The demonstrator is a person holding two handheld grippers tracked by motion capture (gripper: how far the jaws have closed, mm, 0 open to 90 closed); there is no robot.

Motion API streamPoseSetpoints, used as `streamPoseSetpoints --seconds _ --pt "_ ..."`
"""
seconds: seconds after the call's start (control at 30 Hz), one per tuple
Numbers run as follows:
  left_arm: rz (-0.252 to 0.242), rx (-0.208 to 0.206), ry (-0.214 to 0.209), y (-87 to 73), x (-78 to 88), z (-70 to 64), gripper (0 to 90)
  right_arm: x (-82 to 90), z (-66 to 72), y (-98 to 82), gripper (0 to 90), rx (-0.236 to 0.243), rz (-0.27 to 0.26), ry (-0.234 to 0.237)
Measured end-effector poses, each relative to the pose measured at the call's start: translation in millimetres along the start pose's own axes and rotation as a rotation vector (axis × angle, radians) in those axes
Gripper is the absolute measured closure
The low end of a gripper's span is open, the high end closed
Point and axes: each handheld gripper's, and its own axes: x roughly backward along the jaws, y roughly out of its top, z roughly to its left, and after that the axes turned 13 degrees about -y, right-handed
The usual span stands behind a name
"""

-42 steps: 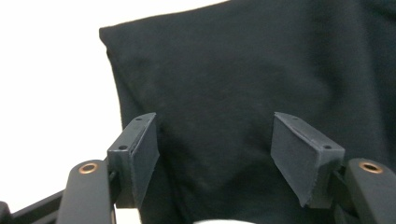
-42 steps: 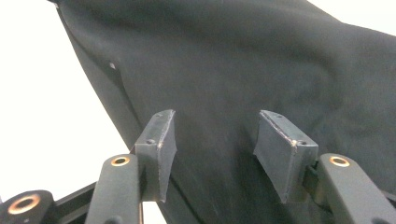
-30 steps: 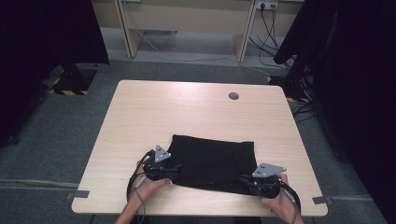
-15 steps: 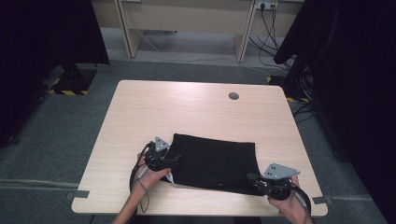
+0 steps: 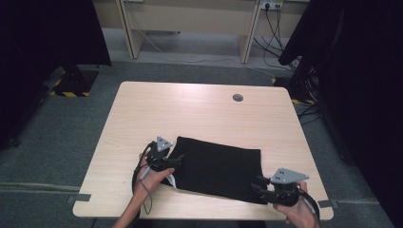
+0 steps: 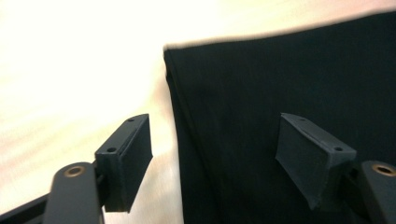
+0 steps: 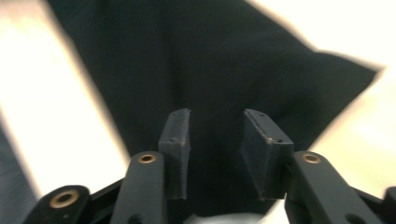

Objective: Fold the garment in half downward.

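Pale wood table (image 5: 199,114) carrying black cloth (image 5: 216,166) near my edge, long axis running left-right; left gripper (image 5: 172,161) sitting at cloth's left edge, nearer; jaws spread wide, straddling that edge, pinching nothing; right gripper (image 5: 260,186) hovering at near-right corner; jaws just been opening, standing partly apart over cloth, not gripping it.

Two black two-jaw grippers, left gripper (image 5: 177,160) and right gripper (image 5: 259,184), each topped by a grey three-cornered plate. Thick black rectangular pads, brass-coloured pivot rivets, black trailing cables. Bare forearms, sleeveless.
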Motion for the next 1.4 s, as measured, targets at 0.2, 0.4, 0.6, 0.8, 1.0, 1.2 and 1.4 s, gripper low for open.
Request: streamPoseSetpoints --seconds 0.2,0.4,0.6,0.8,1.0,1.2,1.4 --pt "-0.046 -0.037 -0.089 17.7 -18.0 1.1 28.3 -40.0 -21.7 28.1 50.1 -0.022 -0.019 -0.039" --pt "0.063 -0.06 -0.061 13.1 -37.0 5.8 30.9 -85.9 -40.0 37.1 49.3 -0.043 0.053 -0.063" --pt "0.075 -0.077 -0.028 10.0 -32.2 6.2 32.7 -95.5 -61.7 27.0 53.3 -0.097 0.046 -0.09" --pt "0.09 -0.047 -0.035 11.0 -28.4 3.2 29.8 -101.8 -64.4 35.8 51.0 -0.075 0.075 -0.109" --pt "0.062 -0.041 -0.063 3.2 -4.9 -6.1 22.3 -88.5 -58.1 44.2 42.2 -0.092 0.049 -0.102" --pt "0.075 -0.058 -0.087 -15.8 15.7 -21.4 16.3 -66.7 -28.2 35.7 40.0 -0.04 0.038 -0.023" --pt "0.092 -0.066 -0.093 -28.7 29.4 -27.9 15.4 -62.7 -13.4 24.0 39.3 -0.008 0.073 -0.006"
